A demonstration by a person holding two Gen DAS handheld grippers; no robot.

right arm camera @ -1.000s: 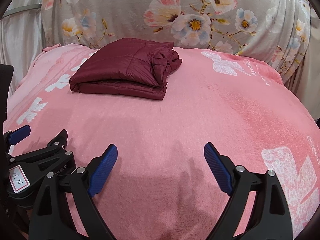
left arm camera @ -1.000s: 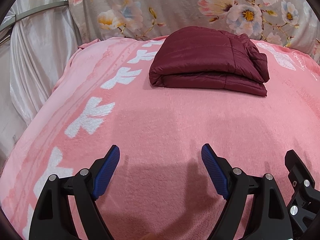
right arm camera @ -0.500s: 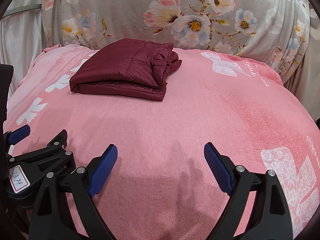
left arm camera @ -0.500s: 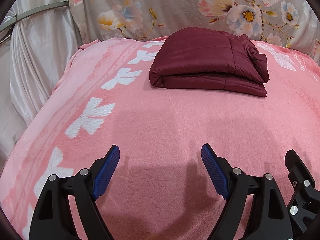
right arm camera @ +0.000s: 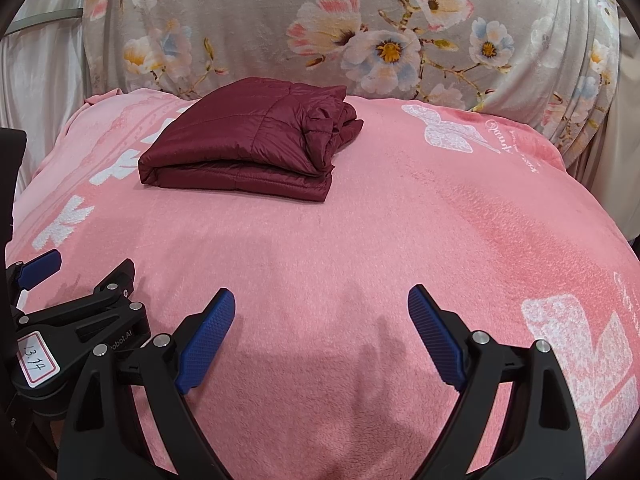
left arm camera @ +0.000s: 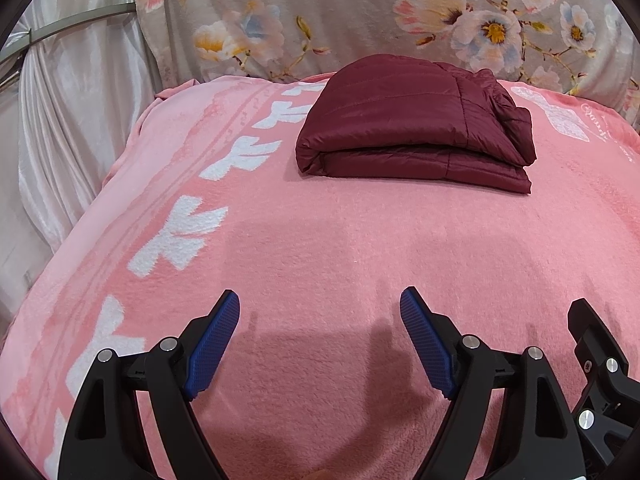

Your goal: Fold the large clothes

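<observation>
Left wrist: folded jacket (left arm camera: 412, 124) lies crosswise; fold nearside.

The folded jacket (left arm camera: 412, 128) hides its own inner layers and the blanket (left arm camera: 320, 248) beneath it, the blanket's script near its far right corner is too small to read, and the lower edge cuts off the left gripper (left arm camera: 320, 336) and right gripper (right arm camera: 322, 338).

There's the maroon quilted jacket (left arm camera: 412, 120), folded into a neat thick stack. It's lying flat near the bed's far end.
</observation>
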